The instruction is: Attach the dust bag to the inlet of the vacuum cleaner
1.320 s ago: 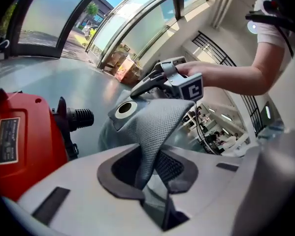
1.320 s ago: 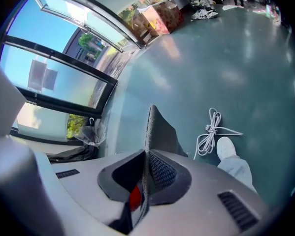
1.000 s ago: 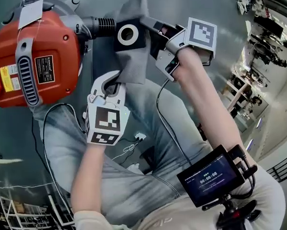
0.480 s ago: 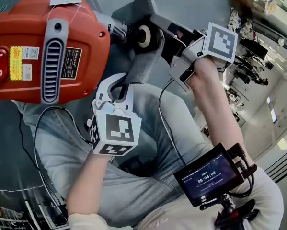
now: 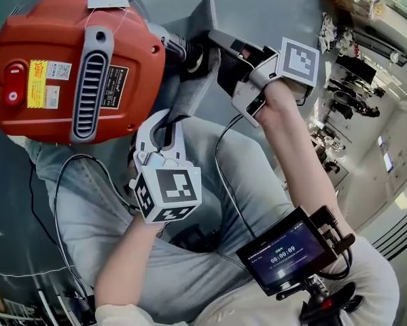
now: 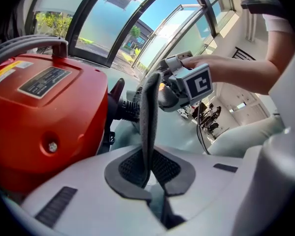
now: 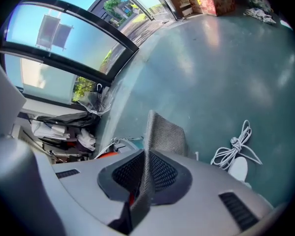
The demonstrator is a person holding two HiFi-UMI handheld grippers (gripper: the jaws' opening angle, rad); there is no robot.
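Gripping dust bag [image 5: 189, 97] | left tool [image 5: 164, 119], right tool [image 5: 215, 41] | collar [image 5: 198, 57] at vacuum inlet [image 5: 176, 45]

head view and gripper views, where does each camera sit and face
Head view: on the person's head, facing steeply down at the vacuum and bag; shows both arms, legs, left tool, right tool.
Left gripper view: on the left tool, facing along its jaws, shut on the bag's edge, towards the vacuum; shows the right tool and hand.
Right gripper view: on the right tool, facing along its jaws, shut on the bag, towards floor and a cable; no body shows.
Shared: the bag is in all three.
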